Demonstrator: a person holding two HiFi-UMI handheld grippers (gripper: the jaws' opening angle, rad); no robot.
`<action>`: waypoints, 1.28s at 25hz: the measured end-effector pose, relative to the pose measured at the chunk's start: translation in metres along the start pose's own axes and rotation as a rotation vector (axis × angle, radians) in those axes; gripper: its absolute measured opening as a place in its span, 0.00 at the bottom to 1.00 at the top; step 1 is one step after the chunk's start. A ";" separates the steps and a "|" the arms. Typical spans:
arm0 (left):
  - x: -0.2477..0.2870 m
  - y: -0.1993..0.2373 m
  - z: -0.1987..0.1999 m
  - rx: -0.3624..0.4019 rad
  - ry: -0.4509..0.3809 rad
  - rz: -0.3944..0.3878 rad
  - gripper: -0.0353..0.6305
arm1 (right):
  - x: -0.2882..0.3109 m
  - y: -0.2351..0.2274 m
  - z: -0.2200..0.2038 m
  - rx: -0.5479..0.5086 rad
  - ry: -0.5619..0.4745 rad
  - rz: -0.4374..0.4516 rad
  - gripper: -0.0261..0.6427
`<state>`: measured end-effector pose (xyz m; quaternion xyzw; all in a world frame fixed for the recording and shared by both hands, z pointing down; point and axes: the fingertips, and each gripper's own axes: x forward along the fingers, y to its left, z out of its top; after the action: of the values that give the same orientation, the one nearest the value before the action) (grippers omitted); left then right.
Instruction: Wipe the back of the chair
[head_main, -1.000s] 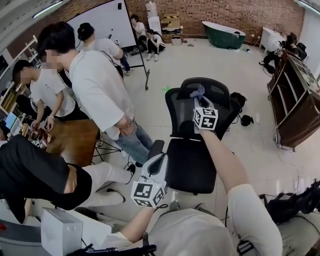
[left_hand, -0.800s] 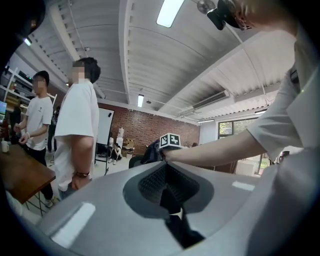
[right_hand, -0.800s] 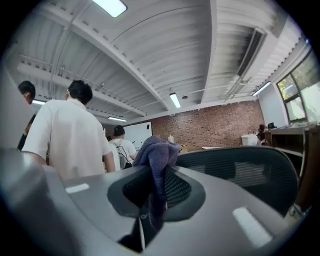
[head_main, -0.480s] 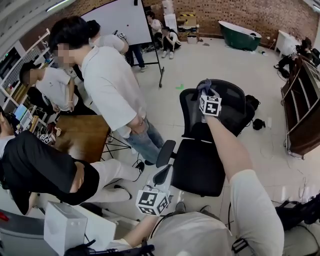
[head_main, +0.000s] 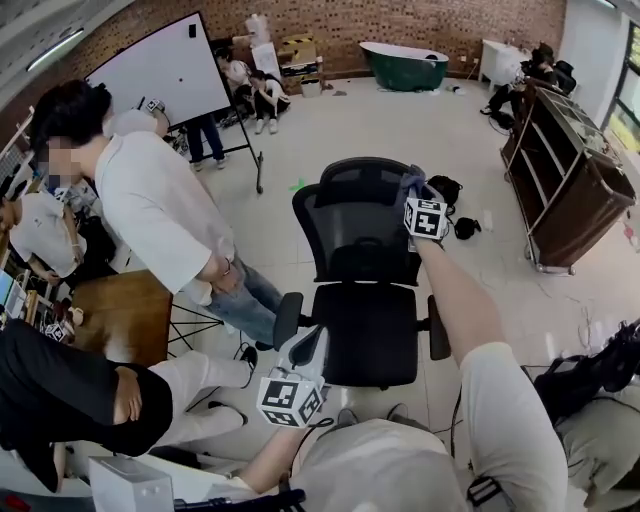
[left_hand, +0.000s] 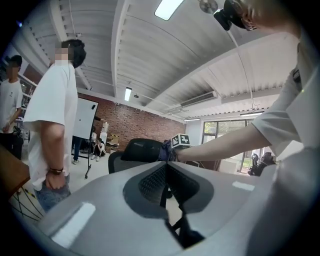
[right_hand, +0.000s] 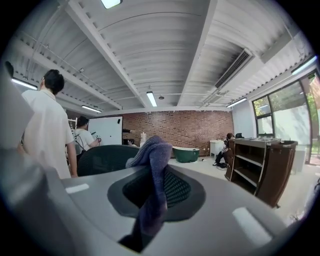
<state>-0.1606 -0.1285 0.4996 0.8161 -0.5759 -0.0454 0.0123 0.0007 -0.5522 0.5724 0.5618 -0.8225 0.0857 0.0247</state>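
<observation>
Two grippers: my right gripper (head_main: 414, 196) clamps a cloth (right_hand: 152, 167) against the chair (head_main: 352, 215) back's top-right edge; my left gripper (head_main: 314, 342), jaws together, hangs beside its seat.

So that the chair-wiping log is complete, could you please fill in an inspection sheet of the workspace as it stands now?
Surface: chair back, black mesh, upright; no dirt can be made out.
Job's things: bluish cloth, at the backrest's upper right corner.
Clutter: dark bags on the floor right of the chair.
Grippers: right gripper shut on the cloth; left gripper shut, holding nothing, low beside the seat.
Cables: none made out around the chair.
Surroundings: person in a white shirt standing close on the left; whiteboard, green tub, wooden shelf unit.
</observation>
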 end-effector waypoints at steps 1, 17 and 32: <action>0.001 -0.003 -0.001 -0.004 0.001 -0.014 0.14 | -0.004 -0.006 -0.001 -0.004 0.000 -0.002 0.11; 0.015 0.005 0.005 -0.015 0.006 0.017 0.14 | 0.036 0.215 -0.041 -0.050 -0.019 0.265 0.11; 0.005 0.029 -0.002 -0.023 0.049 0.014 0.14 | 0.039 0.070 -0.085 -0.035 0.070 0.016 0.11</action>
<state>-0.1860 -0.1427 0.5035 0.8129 -0.5804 -0.0320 0.0361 -0.0836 -0.5488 0.6530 0.5515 -0.8268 0.0912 0.0626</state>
